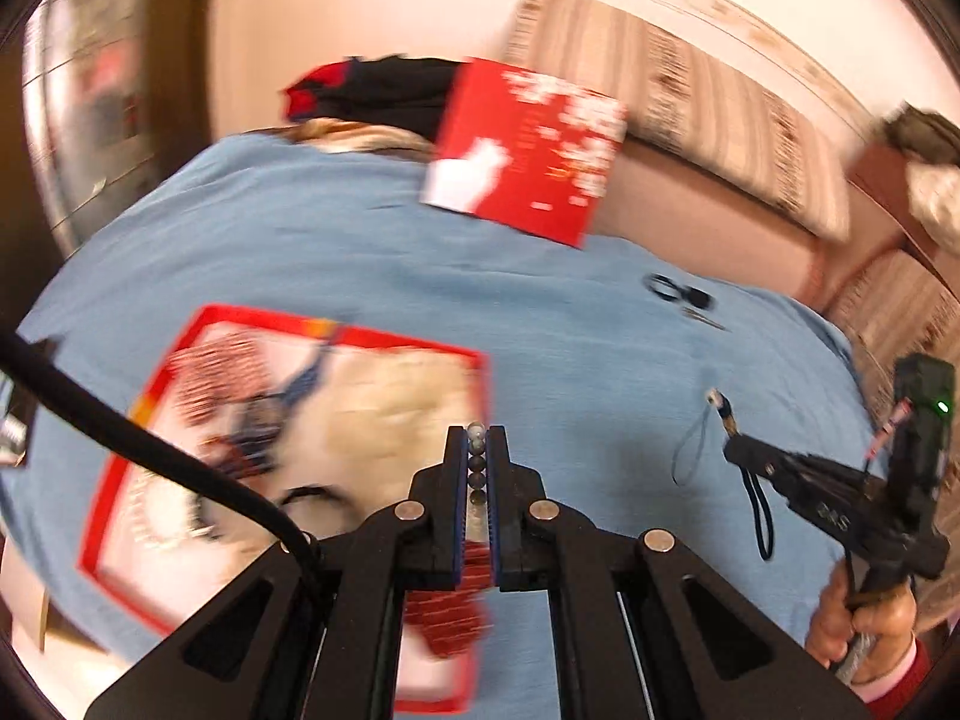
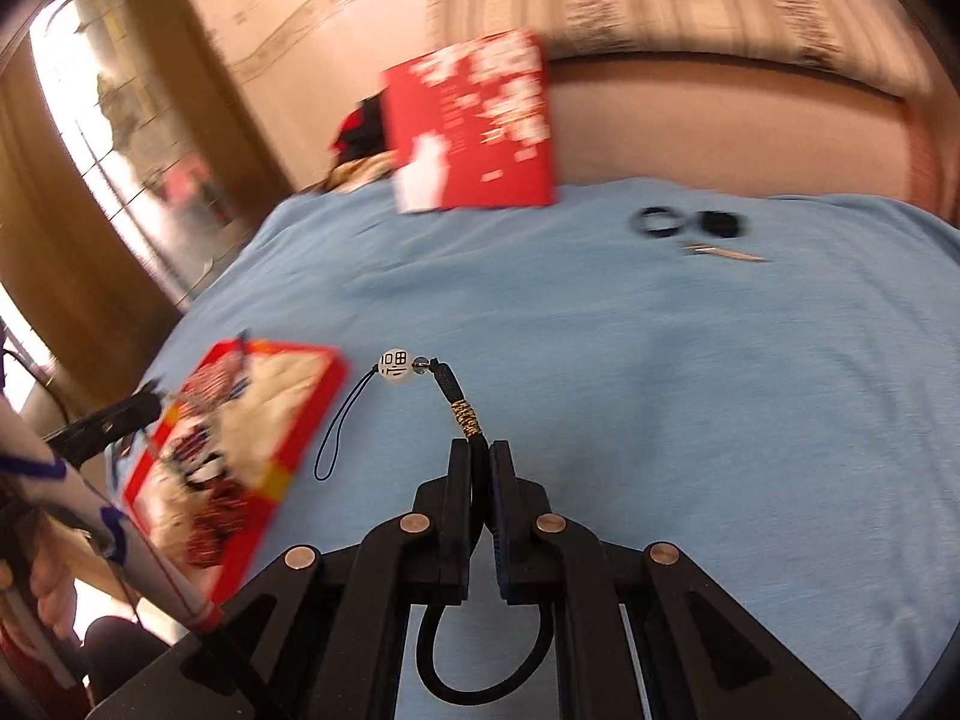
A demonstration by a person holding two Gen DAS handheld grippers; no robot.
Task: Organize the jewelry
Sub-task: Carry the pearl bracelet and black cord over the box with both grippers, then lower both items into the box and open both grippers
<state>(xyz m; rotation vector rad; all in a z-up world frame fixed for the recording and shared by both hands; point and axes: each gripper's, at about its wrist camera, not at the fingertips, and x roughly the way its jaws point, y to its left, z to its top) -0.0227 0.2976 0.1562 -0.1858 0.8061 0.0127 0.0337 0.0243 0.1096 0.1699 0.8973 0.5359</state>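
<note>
Left tool (image 1: 477,441) around beads (image 1: 476,462)

Blue bedspread (image 2: 660,360), pale pink wall (image 1: 336,18), striped cushions (image 1: 708,108), bright window (image 2: 114,108), brown curtain (image 2: 54,276)

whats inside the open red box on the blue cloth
The red box holds a cream lining, red beaded pieces and a blue cord, all blurred. The left gripper covers its near corner, so anything there is hidden.

Bead strand (image 1: 476,456) pinched upright; charm cord (image 2: 420,387) dangling, clamped.
</note>
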